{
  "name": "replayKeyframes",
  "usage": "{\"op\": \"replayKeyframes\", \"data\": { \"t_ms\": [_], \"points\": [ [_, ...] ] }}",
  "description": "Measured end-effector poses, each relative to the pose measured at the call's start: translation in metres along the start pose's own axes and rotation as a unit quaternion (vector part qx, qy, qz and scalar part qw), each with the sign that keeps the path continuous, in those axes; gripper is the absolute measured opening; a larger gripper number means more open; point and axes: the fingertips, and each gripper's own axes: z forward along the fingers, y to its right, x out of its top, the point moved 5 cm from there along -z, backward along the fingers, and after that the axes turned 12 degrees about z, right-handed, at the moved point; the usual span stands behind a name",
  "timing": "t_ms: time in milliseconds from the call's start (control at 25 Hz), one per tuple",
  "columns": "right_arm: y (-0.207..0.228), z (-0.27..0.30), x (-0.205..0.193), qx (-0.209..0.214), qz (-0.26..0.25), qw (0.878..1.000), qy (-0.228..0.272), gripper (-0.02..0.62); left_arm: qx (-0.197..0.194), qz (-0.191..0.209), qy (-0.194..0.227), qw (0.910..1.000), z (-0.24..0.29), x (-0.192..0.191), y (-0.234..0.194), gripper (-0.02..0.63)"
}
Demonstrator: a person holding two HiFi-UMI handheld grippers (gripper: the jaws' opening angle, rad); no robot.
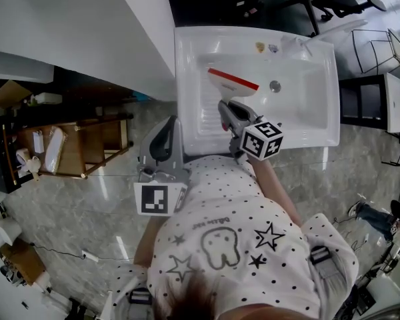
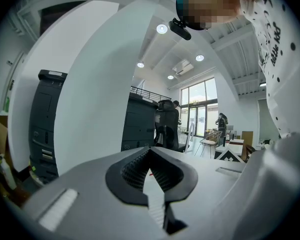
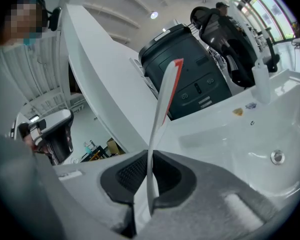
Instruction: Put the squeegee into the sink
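The squeegee (image 1: 232, 81), white with a red blade, hangs over the basin of the white sink (image 1: 323, 135) in the head view. My right gripper (image 1: 225, 109) is shut on its handle from the near side. In the right gripper view the thin white handle rises from between the jaws (image 3: 151, 156) to the squeegee's red edge (image 3: 165, 94), with the sink (image 3: 270, 129) and its drain (image 3: 277, 157) to the right. My left gripper (image 1: 165, 129) hovers off the sink's left edge, above the floor. Its jaws (image 2: 150, 154) meet at the tips with nothing between them.
A white counter (image 1: 87, 39) runs along the sink's left side. A tap (image 1: 297, 45) and small items sit at the sink's far rim. A wooden shelf (image 1: 87, 145) with bottles stands on the floor at left. A dark printer (image 3: 190, 69) stands behind the sink.
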Motion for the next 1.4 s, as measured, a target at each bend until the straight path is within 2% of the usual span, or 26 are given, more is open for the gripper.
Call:
{"op": "replayKeyframes", "data": {
  "t_ms": [240, 680, 1040, 1400],
  "points": [
    [0.017, 0.013, -0.009, -0.007, 0.026, 0.999, -0.025, 0.018, 0.000, 0.001, 0.000, 1.0000, 0.007, 0.001, -0.001, -0.002],
    [0.046, 0.030, -0.023, -0.032, 0.041, 0.996, -0.073, 0.018, -0.013, -0.002, -0.004, 0.9999, 0.020, -0.001, -0.003, -0.002],
    [0.065, 0.042, -0.035, -0.045, 0.083, 0.991, -0.096, 0.018, -0.018, -0.005, -0.008, 0.9998, 0.029, -0.003, -0.006, -0.002],
    [0.072, 0.049, -0.039, -0.052, 0.092, 0.988, -0.111, 0.018, -0.006, -0.015, -0.017, 0.9997, 0.033, -0.007, -0.009, -0.002]
  ]
}}
